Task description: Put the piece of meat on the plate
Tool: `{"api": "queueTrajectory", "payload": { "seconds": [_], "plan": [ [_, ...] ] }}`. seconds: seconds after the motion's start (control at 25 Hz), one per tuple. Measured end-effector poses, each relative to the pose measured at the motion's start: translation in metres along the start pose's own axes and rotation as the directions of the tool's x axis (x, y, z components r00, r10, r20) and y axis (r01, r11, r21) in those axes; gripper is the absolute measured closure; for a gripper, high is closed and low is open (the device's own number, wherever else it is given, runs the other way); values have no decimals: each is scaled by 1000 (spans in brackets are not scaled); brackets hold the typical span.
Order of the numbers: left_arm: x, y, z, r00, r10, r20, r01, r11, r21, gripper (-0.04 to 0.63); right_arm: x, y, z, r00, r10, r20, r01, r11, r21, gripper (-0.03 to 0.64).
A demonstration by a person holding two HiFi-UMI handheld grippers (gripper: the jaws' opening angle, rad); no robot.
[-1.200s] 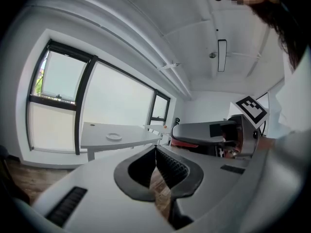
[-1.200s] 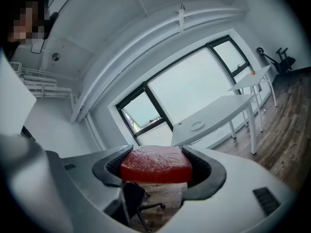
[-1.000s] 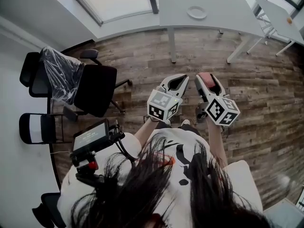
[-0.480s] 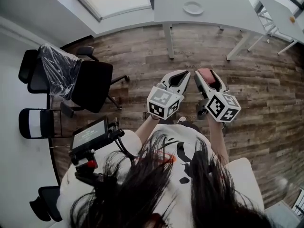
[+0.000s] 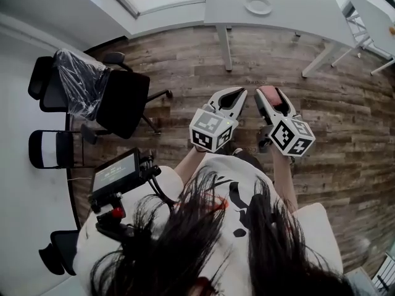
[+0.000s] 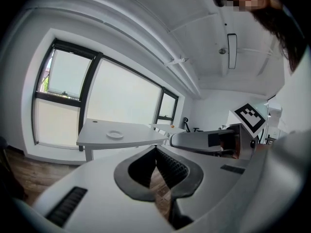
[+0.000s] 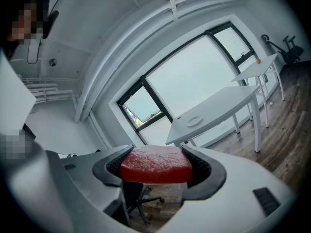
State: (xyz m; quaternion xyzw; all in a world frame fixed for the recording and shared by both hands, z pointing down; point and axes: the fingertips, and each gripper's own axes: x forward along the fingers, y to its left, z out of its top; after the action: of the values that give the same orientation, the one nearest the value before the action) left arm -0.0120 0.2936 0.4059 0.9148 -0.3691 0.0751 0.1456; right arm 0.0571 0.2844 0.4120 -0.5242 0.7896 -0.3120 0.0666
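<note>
Lying flat, the piece of meat bridges the clamped right hand-held gripper crosswise.

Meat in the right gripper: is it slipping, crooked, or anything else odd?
Nothing stands out. The piece of meat sits level, clamped on both sides by the right gripper. The left gripper is shut and empty. The plate lies bare on the white table ahead.

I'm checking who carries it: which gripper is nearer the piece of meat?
Right. The right gripper holds the piece of meat between its jaws; the left gripper is shut, empty, just to its left.
</note>
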Motion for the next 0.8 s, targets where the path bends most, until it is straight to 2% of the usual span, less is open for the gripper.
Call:
{"api": "queueTrajectory", "payload": {
  "seconds": [0.16,0.4,0.48,0.68,0.8],
  "plan": [
    [41,39,4,1000,-6,-27,6,1000,-14,589,45,-25,13,1000,-23,-17,23,1000,20,301],
    [44,35,17,999,-33,4,33,999,15,589,35,-23,17,999,-31,8,31,1000,3,301],
    [57,44,27,999,-43,7,43,999,27,589,48,-26,29,999,-34,18,34,999,-3,301],
    [121,122,60,997,-72,-26,73,997,5,589,139,-46,68,998,-70,3,70,997,18,301],
    [144,154,74,996,-86,-33,86,996,-4,589,177,-52,85,996,-84,4,84,996,24,301]
  ]
}}
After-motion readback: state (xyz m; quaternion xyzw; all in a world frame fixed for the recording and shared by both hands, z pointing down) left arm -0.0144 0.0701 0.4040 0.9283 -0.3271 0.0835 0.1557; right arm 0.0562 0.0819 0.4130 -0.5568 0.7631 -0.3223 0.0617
